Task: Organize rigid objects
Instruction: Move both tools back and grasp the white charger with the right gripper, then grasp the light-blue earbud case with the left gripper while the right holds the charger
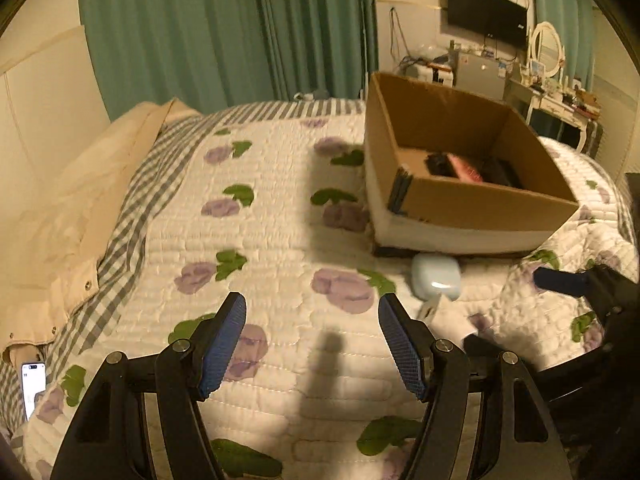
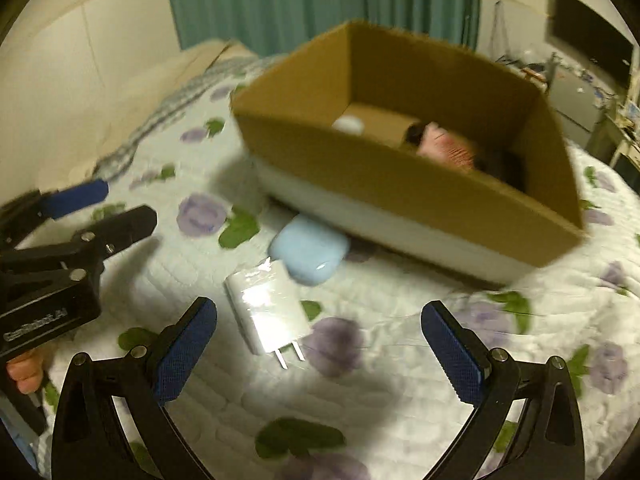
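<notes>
No writing reads clearly. A white charger (image 2: 267, 307), prongs toward the camera, touches a pale blue case (image 2: 309, 249) against the cardboard box (image 2: 404, 196). Left gripper (image 1: 312, 344) and right gripper (image 2: 318, 344) both gape, empty.

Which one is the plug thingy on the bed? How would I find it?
Find the big cardboard box on the flowery quilt. Just in front of its near wall lies a rounded pale blue case, and touching that, closer to the open right gripper, is the white charger. It is the only blocky white thing there, and two metal prongs stick out of its end.
</notes>
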Available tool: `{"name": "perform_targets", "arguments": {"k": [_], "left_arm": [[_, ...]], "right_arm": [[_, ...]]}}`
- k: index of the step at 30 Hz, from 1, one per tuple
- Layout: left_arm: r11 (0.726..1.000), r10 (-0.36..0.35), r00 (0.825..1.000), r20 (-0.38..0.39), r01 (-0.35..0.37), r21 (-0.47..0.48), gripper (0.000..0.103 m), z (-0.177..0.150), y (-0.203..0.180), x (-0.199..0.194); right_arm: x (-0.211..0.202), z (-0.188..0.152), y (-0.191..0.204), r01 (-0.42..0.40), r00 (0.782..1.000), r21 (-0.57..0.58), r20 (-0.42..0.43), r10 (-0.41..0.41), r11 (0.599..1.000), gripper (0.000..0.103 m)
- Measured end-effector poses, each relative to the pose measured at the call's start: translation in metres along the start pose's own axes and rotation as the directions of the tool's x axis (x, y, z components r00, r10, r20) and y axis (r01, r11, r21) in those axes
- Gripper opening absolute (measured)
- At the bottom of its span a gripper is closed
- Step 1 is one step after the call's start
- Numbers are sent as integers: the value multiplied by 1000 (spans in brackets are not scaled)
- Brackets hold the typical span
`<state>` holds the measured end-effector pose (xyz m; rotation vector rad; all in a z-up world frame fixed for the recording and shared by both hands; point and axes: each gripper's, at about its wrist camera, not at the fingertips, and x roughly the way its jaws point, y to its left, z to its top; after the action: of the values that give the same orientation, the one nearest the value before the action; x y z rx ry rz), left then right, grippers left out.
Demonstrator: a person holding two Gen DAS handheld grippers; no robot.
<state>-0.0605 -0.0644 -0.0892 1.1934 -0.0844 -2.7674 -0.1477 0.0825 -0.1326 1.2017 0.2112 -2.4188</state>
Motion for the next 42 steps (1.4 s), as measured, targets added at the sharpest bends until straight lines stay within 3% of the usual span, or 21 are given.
{"name": "perform_targets", "arguments": {"k": [3, 8, 10, 13, 14, 15, 20, 24, 27, 29, 33, 42], "left_arm": [[1000, 6, 1000, -22, -6, -2, 71, -2, 2, 7], [1000, 2, 999, -39, -2, -9, 71, -4, 3, 11], [1000, 3, 999, -40, -4, -9, 71, -4, 3, 10], [1000, 12, 999, -39, -12, -3, 71, -4, 2, 10], [1000, 16, 999, -39, -16, 1, 71, -4, 1, 10], [1000, 19, 999, -39, -19, 3, 71, -4, 0, 9], [999, 17, 999, -36, -16, 41, 71, -3, -10, 5], [997, -7, 999, -36, 10, 77, 72, -1, -26, 4], [996, -45, 998, -49, 49, 79, 72, 2, -39, 8], [994, -75, 995, -62, 79, 81, 71, 4, -52, 14], [990, -100, 991, -87, 108, 88, 71, 10, -74, 31], [986, -101, 985, -142, 118, 115, 72, 14, -103, 70]], "right_arm": [[18, 1, 2, -11, 999, -7, -45, 11, 1000, 95], [33, 0, 2, -23, 997, -17, -73, 22, 1000, 93], [34, 1, 3, -39, 996, -27, -78, 37, 999, 87], [35, 1, 5, -99, 992, -37, -87, 95, 994, 66], [34, 0, 5, -125, 989, -35, -87, 122, 992, 52], [31, 0, 5, -153, 985, -25, -87, 151, 988, 44], [1, -5, -11, -122, 992, 53, -35, 124, 991, 42], [-33, -7, -35, 10, 1000, 92, 3, -10, 996, 42], [-50, -8, -58, 125, 992, 123, 11, -127, 985, 41], [-53, -8, -72, 159, 987, 154, 6, -162, 975, 41], [-48, -11, -89, 170, 985, 216, -20, -170, 961, 41], [-27, -7, -94, 182, 983, 238, -48, -176, 954, 41]]}}
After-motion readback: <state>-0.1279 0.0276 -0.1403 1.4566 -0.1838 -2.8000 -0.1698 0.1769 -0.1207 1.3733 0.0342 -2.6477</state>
